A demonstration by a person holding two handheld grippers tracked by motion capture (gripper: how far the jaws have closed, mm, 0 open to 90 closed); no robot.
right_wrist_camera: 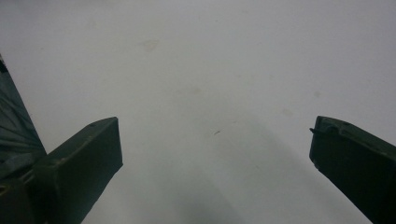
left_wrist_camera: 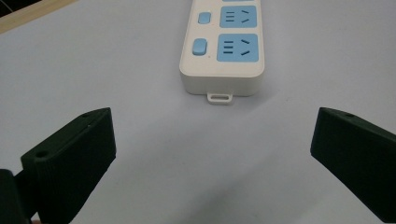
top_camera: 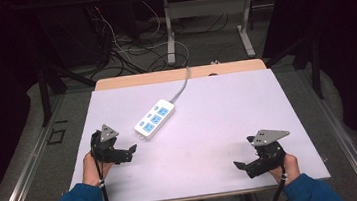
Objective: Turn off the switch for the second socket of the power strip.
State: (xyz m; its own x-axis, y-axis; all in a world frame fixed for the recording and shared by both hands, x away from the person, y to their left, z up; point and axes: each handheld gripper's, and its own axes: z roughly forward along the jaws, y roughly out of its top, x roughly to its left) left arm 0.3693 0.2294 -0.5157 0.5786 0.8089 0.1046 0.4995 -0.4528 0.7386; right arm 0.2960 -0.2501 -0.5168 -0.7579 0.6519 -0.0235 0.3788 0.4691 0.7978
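Bright white table (top_camera: 219,126) under overhead light, dark room all around it.

From above, my table mat is evenly lit while the floor and edges fall into near black; the picture is soft and a little grainy. My left gripper (left_wrist_camera: 212,154) casts a faint grey shadow on the mat, and the power strip (left_wrist_camera: 224,51) ahead of it is sharp, with no glare. Under my right gripper (right_wrist_camera: 215,158) the surface looks duller and greyer, with a soft dark shadow between the blurred near jaws.
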